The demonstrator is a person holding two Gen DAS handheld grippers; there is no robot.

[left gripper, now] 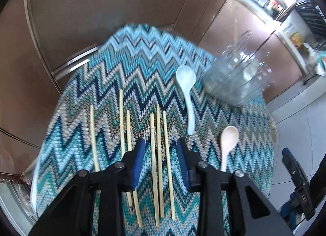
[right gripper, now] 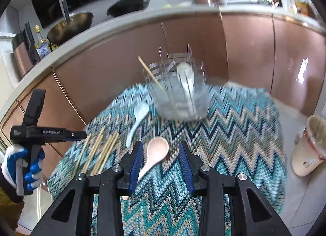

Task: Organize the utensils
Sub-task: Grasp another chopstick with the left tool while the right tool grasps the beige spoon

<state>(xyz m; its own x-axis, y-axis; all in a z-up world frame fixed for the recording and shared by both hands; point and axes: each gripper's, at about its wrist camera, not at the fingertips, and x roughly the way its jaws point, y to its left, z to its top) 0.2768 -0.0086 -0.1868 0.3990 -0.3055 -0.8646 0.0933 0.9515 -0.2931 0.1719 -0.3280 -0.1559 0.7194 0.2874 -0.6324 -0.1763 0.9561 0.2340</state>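
A surface draped in a knitted zigzag cloth of teal, navy, cream and tan (left gripper: 142, 68) carries everything. At its far edge stands a clear ribbed plastic holder (right gripper: 179, 97), blurred, with one white plastic spoon (right gripper: 186, 75) and one pale wooden chopstick (right gripper: 150, 73) leaning inside it. Six more pale wooden chopsticks (left gripper: 156, 154) lie roughly parallel on the cloth. Beside them lie a long-handled white plastic spoon (left gripper: 186, 85) and a shorter cream-pink plastic spoon (left gripper: 229, 140). The left hand-held gripper (left gripper: 161, 144) hovers with blue-padded jaws apart, three chopsticks lying in the gap below. The right hand-held gripper (right gripper: 161, 148) is likewise apart above the cream-pink spoon, clamping nothing.
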